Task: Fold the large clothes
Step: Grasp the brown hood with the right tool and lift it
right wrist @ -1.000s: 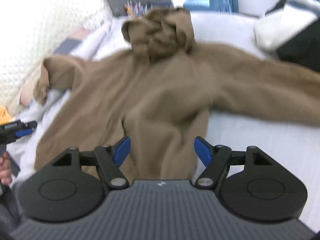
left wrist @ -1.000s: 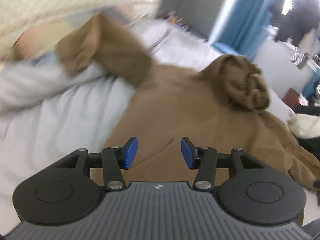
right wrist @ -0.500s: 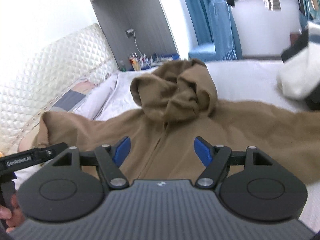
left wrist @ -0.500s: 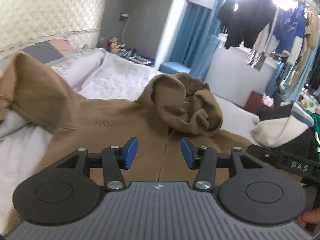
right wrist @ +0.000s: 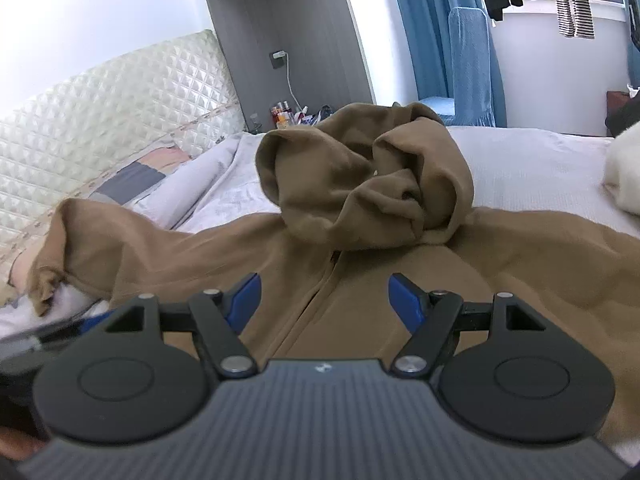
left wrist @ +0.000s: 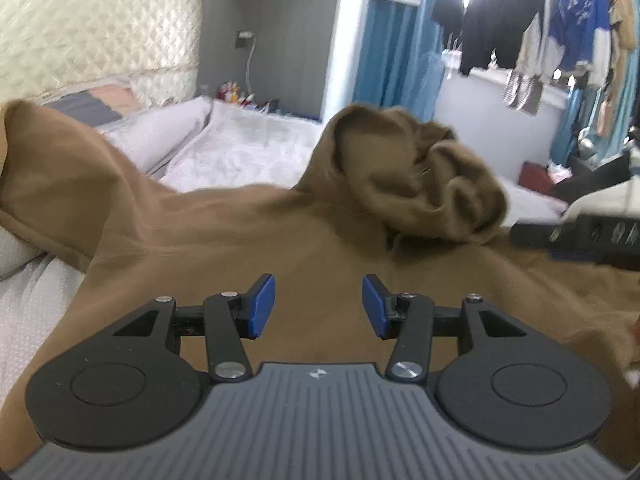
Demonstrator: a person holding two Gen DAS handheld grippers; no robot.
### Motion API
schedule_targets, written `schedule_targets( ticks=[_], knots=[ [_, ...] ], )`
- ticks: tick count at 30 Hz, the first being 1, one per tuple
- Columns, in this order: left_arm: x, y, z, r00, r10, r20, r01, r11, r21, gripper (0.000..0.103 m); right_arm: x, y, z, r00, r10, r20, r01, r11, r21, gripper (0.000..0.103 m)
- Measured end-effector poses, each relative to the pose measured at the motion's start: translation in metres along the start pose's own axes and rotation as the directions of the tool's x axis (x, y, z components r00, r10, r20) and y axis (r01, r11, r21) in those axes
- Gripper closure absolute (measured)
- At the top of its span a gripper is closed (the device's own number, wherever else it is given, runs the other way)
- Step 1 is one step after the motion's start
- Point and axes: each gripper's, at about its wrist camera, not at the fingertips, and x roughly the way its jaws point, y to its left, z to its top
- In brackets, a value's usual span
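While both of your tools hang above the brown fleece zip-front hoodie [right wrist: 360,304] spread face-up on the white-sheeted bed [right wrist: 532,160], nothing has been gripped yet, and that is where trouble could start. The left gripper [left wrist: 318,306] has its blue-padded fingers [left wrist: 262,306] parted to a middling gap with only the chest fabric showing between them, and the right gripper [right wrist: 324,300] stands wider, straddling the zip line and holding nothing. If you close on the flat chest panel you will likely pinch a single layer, so the front lifts away from the back and the fold bunches. The crumpled hood [right wrist: 364,184] sits heaped at the neck; left like that, it will make a lump in any fold. The left sleeve [left wrist: 60,184] lies ridged up over the rumpled pale bedding [left wrist: 176,136], so it may drag or slide when you pull. In the left wrist view the other tool crosses close at the right edge, so mind a clash.
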Motion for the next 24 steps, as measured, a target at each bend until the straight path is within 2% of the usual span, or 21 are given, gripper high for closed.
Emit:
schedule_targets(
  ticks=[8, 10, 11, 20, 21, 24],
  knots=[
    [0.033, 0.021, -0.011, 0.998, -0.020, -0.060, 0.015, 0.996, -0.083, 0.049, 0.070, 0.004, 0.050, 0.995, -0.096, 0.000, 0.096, 0.995, 0.003, 0.028],
    [0.034, 0.023, -0.014, 0.998, -0.018, -0.059, 0.012, 0.996, -0.092, 0.049, 0.093, 0.001, 0.061, 0.996, -0.093, -0.013, 0.094, 0.995, 0.020, 0.008],
    [0.035, 0.024, -0.014, 0.998, -0.018, -0.060, 0.012, 0.995, -0.096, 0.049, 0.104, 0.001, 0.065, 0.995, -0.099, -0.018, 0.099, 0.995, 0.020, 0.006],
    [0.054, 0.039, -0.021, 0.995, -0.046, -0.085, 0.030, 0.983, -0.180, 0.049, 0.196, -0.006, 0.096, 0.980, -0.189, -0.055, 0.188, 0.982, -0.028, 0.005],
    [0.058, 0.041, -0.022, 0.995, -0.052, -0.091, 0.035, 0.982, -0.188, 0.049, 0.204, -0.008, 0.098, 0.980, -0.191, -0.059, 0.190, 0.982, -0.020, 0.001],
    [0.064, 0.044, -0.027, 0.993, -0.057, -0.099, 0.036, 0.979, -0.203, 0.049, 0.225, -0.004, 0.106, 0.971, -0.233, -0.056, 0.230, 0.971, -0.061, 0.000]
  ],
)
